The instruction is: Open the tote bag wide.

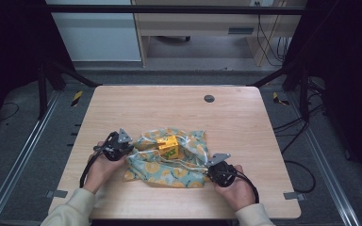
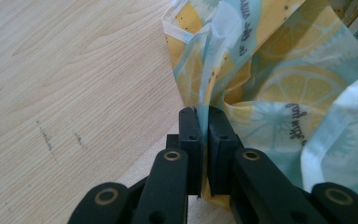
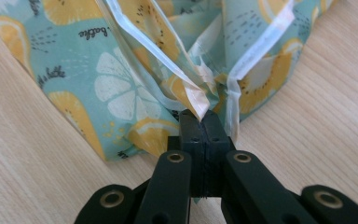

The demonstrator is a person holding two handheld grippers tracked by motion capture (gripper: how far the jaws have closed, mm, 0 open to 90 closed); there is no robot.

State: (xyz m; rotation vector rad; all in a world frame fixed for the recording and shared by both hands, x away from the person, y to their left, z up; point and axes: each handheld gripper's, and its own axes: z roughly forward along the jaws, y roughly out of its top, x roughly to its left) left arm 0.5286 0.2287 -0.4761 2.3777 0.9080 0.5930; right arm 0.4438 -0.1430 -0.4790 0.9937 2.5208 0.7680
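The lemon-print cloth bag (image 1: 169, 165) lies on the wooden table (image 1: 169, 108), toward 6 o'clock from its middle, with a yellow box (image 1: 168, 146) sitting on it. The bag looks light, soft and floppy, so I think it is best taken at the hemmed edges. The left gripper (image 2: 204, 122), at the bag's 9 o'clock side, is pinched together on a fold. The right gripper (image 3: 201, 120), at 4 o'clock, is clamped on the white hem.
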